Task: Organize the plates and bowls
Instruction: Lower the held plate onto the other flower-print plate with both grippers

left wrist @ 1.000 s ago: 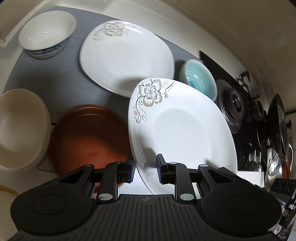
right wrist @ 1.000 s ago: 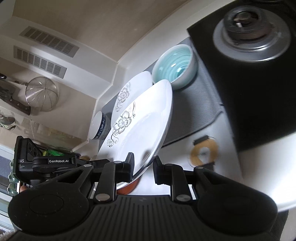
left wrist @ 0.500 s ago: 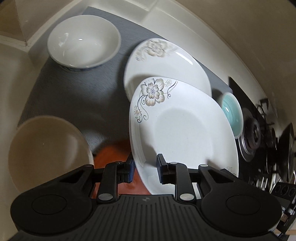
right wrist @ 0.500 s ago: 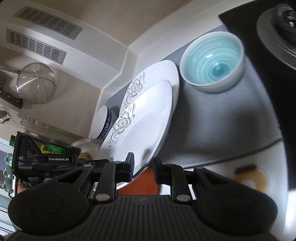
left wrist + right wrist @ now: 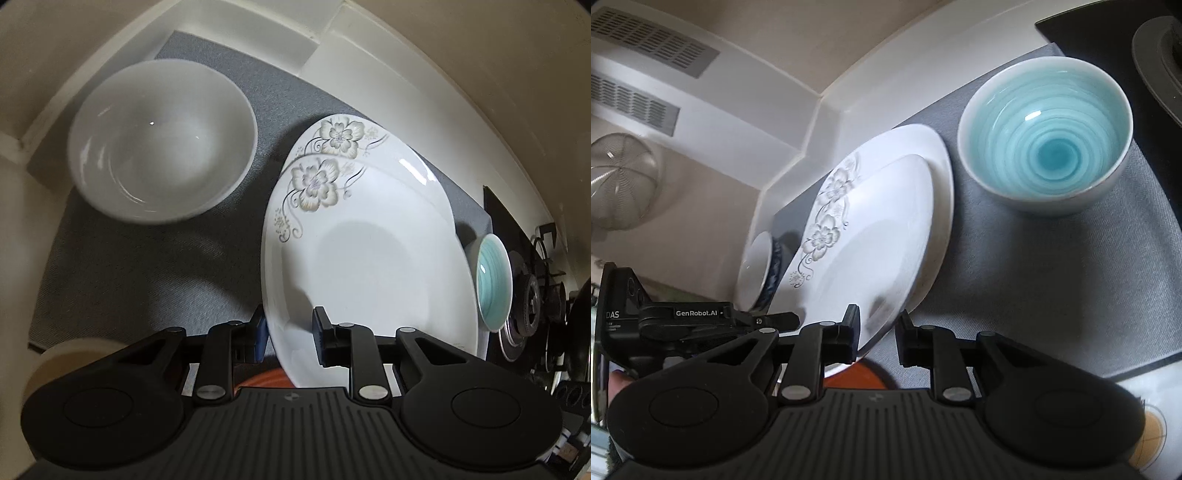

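Observation:
A white plate with a grey flower print [image 5: 369, 266] is held at its near rim by both grippers. My left gripper [image 5: 288, 336] is shut on its rim. My right gripper [image 5: 877, 330] is shut on the same plate [image 5: 871, 251] from the other side. The held plate sits low over a second matching flowered plate [image 5: 406, 162], almost covering it; the lower plate's rim [image 5: 942, 166] shows beyond it. Both lie over a grey mat [image 5: 147, 266]. Whether the two plates touch is unclear.
A white bowl with a blue outside [image 5: 162, 140] stands on the mat to the left, seen also in the right wrist view [image 5: 757, 269]. A teal-glazed bowl [image 5: 1045, 136] stands right of the plates. A brown dish [image 5: 857, 376] lies near. A cream bowl [image 5: 70, 358] and stove burners [image 5: 532, 299] flank the mat.
Both grippers have carried the held plate forward and down over the second flowered plate. The brown dish and cream bowl have slid back under the grippers.

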Demonstrator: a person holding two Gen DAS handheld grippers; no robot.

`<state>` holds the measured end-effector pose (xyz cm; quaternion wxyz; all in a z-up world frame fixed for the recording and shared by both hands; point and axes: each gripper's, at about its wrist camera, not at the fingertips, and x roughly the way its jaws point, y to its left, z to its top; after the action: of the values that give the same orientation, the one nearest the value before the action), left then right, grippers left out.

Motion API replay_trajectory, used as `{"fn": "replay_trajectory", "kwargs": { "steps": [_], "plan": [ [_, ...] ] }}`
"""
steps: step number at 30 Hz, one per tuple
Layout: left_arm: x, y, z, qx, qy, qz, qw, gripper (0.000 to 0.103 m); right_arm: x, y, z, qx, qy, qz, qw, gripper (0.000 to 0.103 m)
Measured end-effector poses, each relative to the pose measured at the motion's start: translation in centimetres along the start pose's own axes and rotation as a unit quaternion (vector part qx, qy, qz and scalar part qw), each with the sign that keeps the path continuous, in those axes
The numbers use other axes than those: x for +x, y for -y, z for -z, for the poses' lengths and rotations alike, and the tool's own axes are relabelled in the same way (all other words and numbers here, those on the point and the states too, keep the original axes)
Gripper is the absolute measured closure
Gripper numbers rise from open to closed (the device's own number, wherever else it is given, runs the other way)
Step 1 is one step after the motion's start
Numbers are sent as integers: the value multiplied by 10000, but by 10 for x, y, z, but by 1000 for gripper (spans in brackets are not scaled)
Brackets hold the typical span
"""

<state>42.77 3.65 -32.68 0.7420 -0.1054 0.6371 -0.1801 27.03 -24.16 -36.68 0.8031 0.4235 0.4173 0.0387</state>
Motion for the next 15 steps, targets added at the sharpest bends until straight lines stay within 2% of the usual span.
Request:
{"fn": "replay_trajectory", "kwargs": {
  "steps": [5,11,13,15],
  "plan": [
    [4,-14,-6,-131,-144,526,9984,78,1,1,-7,88,114,64,9999,83],
    [0,-30,10,-424,-306,1082,9928,78,8,6,-11,113,84,120,9998,86],
    [3,-32,15,-439,-275,1098,9926,85,9,8,-12,163,71,62,9998,86],
    [4,-35,17,-545,-279,1172,9912,86,10,10,-14,182,22,76,9998,86]
  ]
}}
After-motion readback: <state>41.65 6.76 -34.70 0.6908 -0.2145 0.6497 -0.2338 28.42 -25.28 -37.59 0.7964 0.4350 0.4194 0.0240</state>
